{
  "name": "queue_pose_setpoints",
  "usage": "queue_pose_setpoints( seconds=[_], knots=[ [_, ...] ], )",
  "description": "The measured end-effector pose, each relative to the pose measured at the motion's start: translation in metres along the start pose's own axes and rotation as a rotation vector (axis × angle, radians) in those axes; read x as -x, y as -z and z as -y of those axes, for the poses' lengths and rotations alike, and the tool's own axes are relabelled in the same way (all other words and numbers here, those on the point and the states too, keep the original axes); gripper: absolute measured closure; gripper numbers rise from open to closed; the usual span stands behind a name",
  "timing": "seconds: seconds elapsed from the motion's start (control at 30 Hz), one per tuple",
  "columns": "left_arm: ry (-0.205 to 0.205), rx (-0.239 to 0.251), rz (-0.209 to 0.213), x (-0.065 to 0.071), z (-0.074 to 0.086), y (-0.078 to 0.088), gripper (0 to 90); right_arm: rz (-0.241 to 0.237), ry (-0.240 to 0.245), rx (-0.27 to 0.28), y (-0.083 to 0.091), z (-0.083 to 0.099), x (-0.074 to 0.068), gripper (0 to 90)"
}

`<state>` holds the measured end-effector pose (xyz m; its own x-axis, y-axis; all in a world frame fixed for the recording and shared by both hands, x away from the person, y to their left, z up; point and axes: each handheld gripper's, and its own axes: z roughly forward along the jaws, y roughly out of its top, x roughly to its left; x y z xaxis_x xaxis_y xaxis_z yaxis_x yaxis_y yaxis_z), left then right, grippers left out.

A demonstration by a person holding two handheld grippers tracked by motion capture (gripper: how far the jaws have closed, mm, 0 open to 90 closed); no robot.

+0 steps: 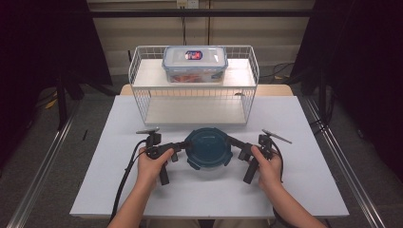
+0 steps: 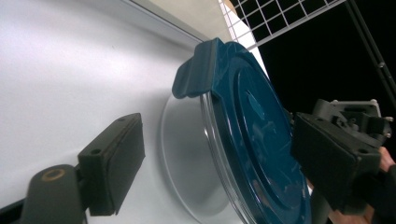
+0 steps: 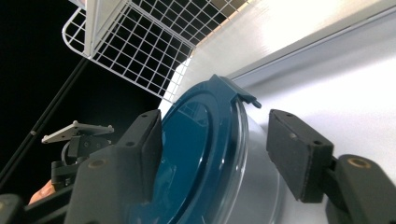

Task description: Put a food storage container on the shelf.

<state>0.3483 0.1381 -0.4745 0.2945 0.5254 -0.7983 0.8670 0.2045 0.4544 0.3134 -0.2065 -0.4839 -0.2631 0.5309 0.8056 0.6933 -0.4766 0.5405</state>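
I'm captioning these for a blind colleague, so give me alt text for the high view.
A person's two hands hold black grippers, the left gripper and the right gripper, against opposite sides of a round clear container with a dark teal lid on a white table. Behind it, a white wire rack carries a clear rectangular box on its upper shelf.

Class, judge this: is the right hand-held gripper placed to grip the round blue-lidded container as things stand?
Probably yes: the right hand-held gripper already straddles the round container's lid edge, its jaws apart on either side with nothing between them and it.
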Motion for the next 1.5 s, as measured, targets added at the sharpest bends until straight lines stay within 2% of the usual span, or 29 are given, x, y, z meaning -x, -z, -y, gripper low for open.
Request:
queue_pose_setpoints(
  seconds=[0.1, 0.2, 0.33, 0.4, 0.43, 0.53, 0.73, 0.93, 1.17, 1.27, 1.37, 1.4, 1.5],
  knots=[
    [-0.001, -0.005, -0.009, -0.0001, 0.0002, -0.0006, 20.4, 0.010, -0.005, -0.006, 0.0001, 0.0005, 0.0011, 39.8],
    [0.000, -0.019, 0.004, 0.0002, 0.0001, 0.0000, 25.7, 0.019, -0.010, -0.010, -0.0004, 0.0014, 0.0021, 43.6],
    [0.000, -0.005, 0.000, 0.0006, -0.0001, 0.0004, 32.9, 0.019, -0.020, -0.027, -0.0008, 0.0026, 0.0029, 50.0],
    [0.016, 0.004, 0.008, 0.0009, -0.0003, 0.0006, 36.4, 0.013, -0.040, -0.030, -0.0007, 0.0030, 0.0033, 53.2],
    [0.009, 0.006, 0.006, 0.0013, -0.0003, 0.0009, 39.1, 0.017, -0.038, -0.031, -0.0004, 0.0030, 0.0036, 54.0],
    [0.008, -0.009, 0.004, 0.0011, -0.0003, 0.0017, 45.5, 0.023, -0.041, -0.033, 0.0006, 0.0022, 0.0043, 56.9],
    [0.027, 0.000, 0.011, 0.0013, 0.0006, 0.0009, 53.9, 0.033, -0.051, -0.026, 0.0023, 0.0018, 0.0047, 62.4],
    [0.041, -0.003, 0.024, 0.0018, 0.0006, 0.0018, 59.6, 0.029, -0.065, -0.044, 0.0011, 0.0039, 0.0041, 65.0],
    [0.044, 0.002, 0.011, 0.0010, 0.0009, 0.0041, 67.8, 0.031, -0.080, -0.038, 0.0020, 0.0048, 0.0042, 69.1],
    [0.079, 0.024, 0.027, -0.0013, 0.0032, 0.0033, 67.5, 0.032, -0.088, -0.029, 0.0020, 0.0061, 0.0048, 69.1],
    [0.094, 0.038, 0.032, -0.0018, 0.0043, 0.0030, 67.9, 0.035, -0.088, -0.024, 0.0020, 0.0069, 0.0049, 69.0],
    [0.092, 0.026, 0.030, -0.0016, 0.0043, 0.0039, 68.0, 0.035, -0.095, -0.022, 0.0018, 0.0074, 0.0044, 68.7],
    [0.094, 0.047, 0.031, -0.0015, 0.0054, 0.0031, 68.2, 0.041, -0.089, -0.019, 0.0015, 0.0083, 0.0045, 68.2]
  ],
)
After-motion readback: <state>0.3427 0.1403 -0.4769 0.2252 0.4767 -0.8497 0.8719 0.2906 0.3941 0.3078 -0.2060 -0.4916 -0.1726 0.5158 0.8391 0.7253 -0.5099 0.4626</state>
